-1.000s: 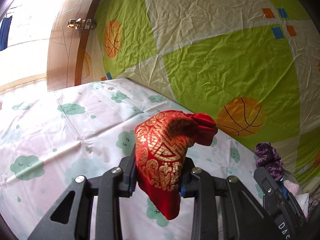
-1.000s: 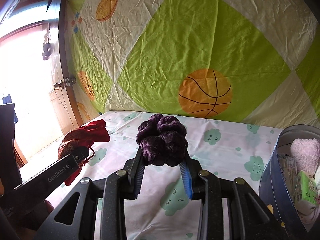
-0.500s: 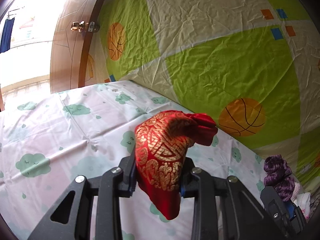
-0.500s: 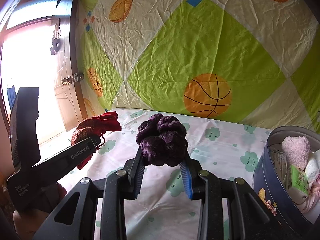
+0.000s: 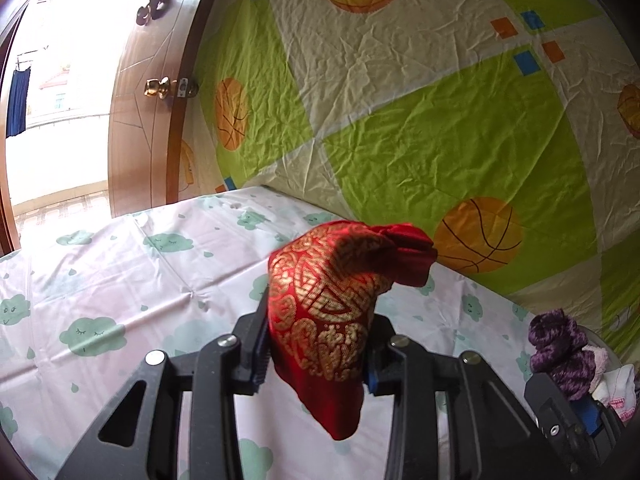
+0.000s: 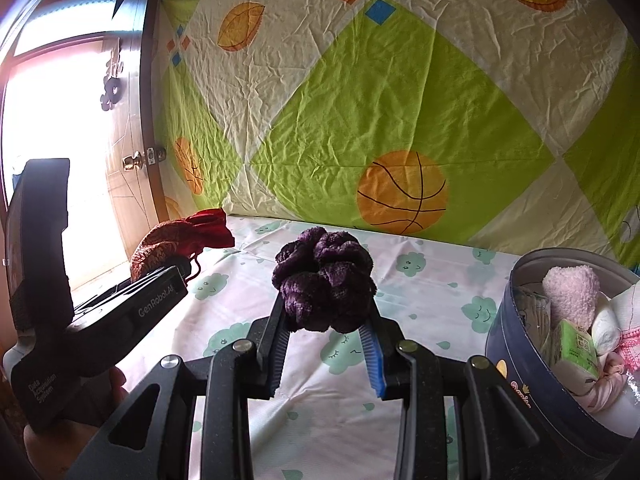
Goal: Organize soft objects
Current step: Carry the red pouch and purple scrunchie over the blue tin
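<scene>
Compared to a second ago both grippers have drifted toward the round tin (image 6: 520,364), which now shows way more of itself at 4 o'clock in the right wrist view. The right gripper (image 6: 326,320) is clamped on the fuzzy purple scrunchie (image 6: 325,280), held above the cloud-print sheet (image 6: 424,296). The left gripper (image 5: 316,344) sits level at its 9 o'clock side, squeezing the red pouch (image 5: 332,304), gold-patterned, its bottom corner drooping below the fingers.
</scene>
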A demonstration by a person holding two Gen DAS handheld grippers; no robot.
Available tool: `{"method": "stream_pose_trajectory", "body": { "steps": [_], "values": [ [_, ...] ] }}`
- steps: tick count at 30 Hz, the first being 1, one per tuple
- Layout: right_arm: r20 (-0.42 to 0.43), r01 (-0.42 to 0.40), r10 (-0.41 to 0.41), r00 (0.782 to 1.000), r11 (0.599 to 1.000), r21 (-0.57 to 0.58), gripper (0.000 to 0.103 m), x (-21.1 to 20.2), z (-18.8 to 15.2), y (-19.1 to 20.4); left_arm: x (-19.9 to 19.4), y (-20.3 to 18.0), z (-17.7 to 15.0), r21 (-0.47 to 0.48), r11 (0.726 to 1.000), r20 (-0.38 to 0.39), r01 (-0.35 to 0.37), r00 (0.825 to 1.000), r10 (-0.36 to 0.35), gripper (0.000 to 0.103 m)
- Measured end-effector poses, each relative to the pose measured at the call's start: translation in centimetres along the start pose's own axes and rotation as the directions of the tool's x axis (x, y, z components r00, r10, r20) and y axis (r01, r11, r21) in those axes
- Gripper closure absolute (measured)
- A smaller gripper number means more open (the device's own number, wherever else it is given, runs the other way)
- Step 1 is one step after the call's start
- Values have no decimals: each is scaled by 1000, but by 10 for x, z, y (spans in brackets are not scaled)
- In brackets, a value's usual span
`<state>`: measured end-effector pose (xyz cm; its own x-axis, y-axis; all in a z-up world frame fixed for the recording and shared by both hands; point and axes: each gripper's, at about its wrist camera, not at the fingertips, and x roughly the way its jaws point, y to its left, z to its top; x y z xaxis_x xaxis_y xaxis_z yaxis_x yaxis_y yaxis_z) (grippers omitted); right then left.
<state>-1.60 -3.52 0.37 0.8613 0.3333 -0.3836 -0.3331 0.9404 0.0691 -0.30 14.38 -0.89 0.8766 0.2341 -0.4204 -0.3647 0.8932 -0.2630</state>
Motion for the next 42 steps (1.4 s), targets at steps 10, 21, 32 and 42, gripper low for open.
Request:
{"method": "stream_pose_trajectory", "body": {
  "steps": [10, 21, 32, 42],
  "values": [
    [6, 15, -15, 1000, 1000, -4, 67, -13, -4, -8, -6, -4, -6, 0, 1000, -25, 26, 999, -26, 68],
    [20, 44, -44, 999, 999, 8, 67, -31, -10, -21, -16, -13, -18, 1, 998, -52, 64, 997, -63, 68],
    [46, 80, -81, 996, 997, 6, 67, -51, -15, -33, -28, -33, -30, 23, 994, -63, 103, 993, -102, 68],
    [84, 121, -122, 989, 993, 9, 67, -75, -20, -49, -38, -59, -39, 67, 988, -65, 141, 988, -137, 68]
  ]
}}
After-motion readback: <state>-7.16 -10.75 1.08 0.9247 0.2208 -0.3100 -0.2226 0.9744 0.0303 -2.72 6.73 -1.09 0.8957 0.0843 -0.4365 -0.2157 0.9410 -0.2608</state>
